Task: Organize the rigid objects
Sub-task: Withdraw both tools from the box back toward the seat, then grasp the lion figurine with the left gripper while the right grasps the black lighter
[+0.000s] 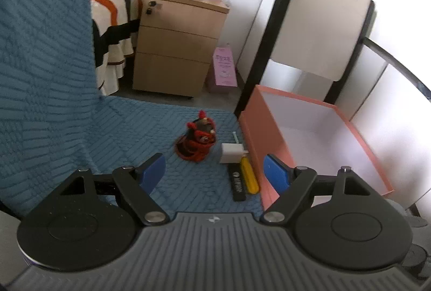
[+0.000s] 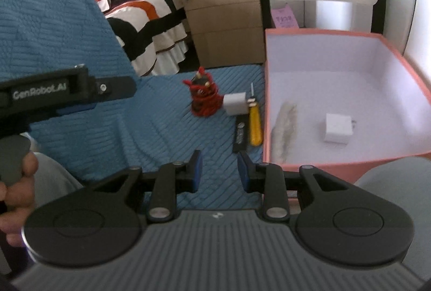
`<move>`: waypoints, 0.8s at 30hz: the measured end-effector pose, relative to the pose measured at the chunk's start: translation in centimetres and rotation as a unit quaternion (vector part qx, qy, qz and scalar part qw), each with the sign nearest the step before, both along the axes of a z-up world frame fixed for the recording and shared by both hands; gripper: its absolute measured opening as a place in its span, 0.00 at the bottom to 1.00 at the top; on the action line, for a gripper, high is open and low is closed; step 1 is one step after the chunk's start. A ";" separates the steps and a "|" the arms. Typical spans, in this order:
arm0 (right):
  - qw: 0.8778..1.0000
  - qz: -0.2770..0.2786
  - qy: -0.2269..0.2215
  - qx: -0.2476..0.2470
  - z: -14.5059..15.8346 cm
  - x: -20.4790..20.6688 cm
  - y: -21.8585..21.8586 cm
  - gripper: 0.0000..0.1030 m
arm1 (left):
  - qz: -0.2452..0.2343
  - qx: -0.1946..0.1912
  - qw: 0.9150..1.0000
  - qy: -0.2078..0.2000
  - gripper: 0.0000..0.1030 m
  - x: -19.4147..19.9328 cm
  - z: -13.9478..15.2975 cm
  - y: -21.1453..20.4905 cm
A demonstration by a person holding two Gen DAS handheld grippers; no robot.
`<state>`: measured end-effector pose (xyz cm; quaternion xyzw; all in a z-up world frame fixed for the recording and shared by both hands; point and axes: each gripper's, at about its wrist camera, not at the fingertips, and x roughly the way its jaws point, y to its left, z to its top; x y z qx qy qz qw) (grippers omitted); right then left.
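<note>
On the blue quilted cover lie a red and black toy figure, a white charger cube, a yellow-handled tool and a black bar, all beside a pink box. Inside the box lie another white charger and a whitish fluffy strip. My left gripper is open and empty, hovering short of the black bar. My right gripper is open and empty, just before the black bar's near end.
A wooden drawer cabinet with clutter on top stands behind, beside a bed with striped bedding. A chair stands behind the box. A pink carton is on the floor. The left gripper's body shows in the right wrist view.
</note>
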<state>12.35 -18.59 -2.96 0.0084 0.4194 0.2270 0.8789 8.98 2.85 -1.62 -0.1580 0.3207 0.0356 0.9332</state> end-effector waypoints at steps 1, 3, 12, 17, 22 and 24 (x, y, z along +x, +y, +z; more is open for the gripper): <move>1.000 0.000 -0.001 -0.001 -0.2 -0.1 0.2 0.32 | 0.002 -0.001 1.000 -0.001 0.81 0.0 -0.2 0.3; 1.000 0.000 -0.012 -0.013 -0.5 -0.4 0.7 0.32 | 0.006 -0.004 1.000 -0.002 0.81 -0.1 -0.9 0.9; 0.999 0.010 -0.029 -0.043 -3.1 0.4 3.1 0.31 | -0.012 -0.010 1.000 -0.017 0.81 3.1 -4.1 4.2; 0.998 0.009 -0.044 -0.052 -4.6 1.6 4.6 0.31 | -0.039 -0.007 0.999 0.005 0.81 6.4 -6.2 4.9; 0.995 0.005 -0.057 -0.080 -6.6 2.7 6.4 0.31 | -0.051 -0.025 0.998 0.011 0.80 9.5 -7.8 5.8; 0.993 0.001 -0.068 -0.094 -7.4 3.1 7.3 0.30 | -0.057 -0.026 0.998 0.012 0.80 10.7 -8.3 6.1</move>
